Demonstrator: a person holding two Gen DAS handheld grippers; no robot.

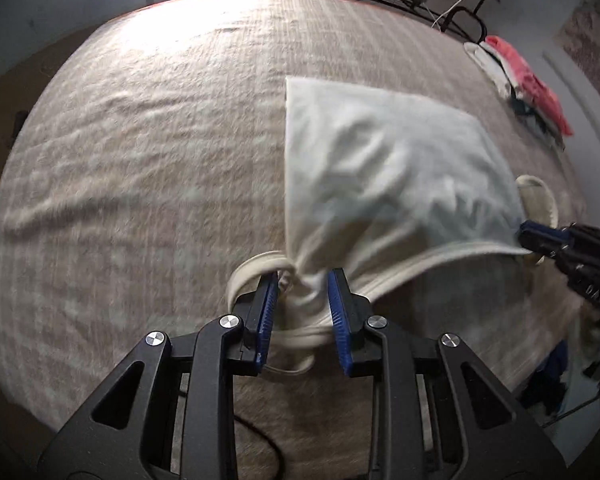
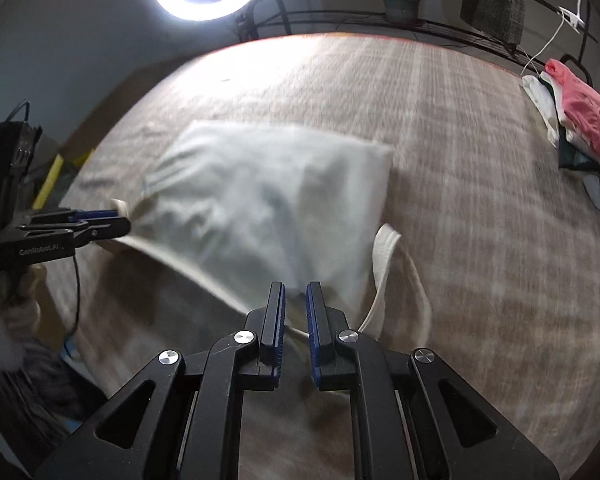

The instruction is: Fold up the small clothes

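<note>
While the left gripper pinches a bunched shoulder of the pale top stretched over the bed, its jaws look narrow yet loosely filled, so cloth could slip. From the right view, the right gripper holds the other shoulder with jaws almost closed; uneven tension could skew the fold.

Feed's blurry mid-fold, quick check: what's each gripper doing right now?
Left gripper: closed on a bunched corner of the white garment.
Right gripper: closed on the garment's near edge.

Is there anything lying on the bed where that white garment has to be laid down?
Nothing visible. Both tools hold the white garment over bare blanket. The pile of clothes sits off at the far right edge.
</note>
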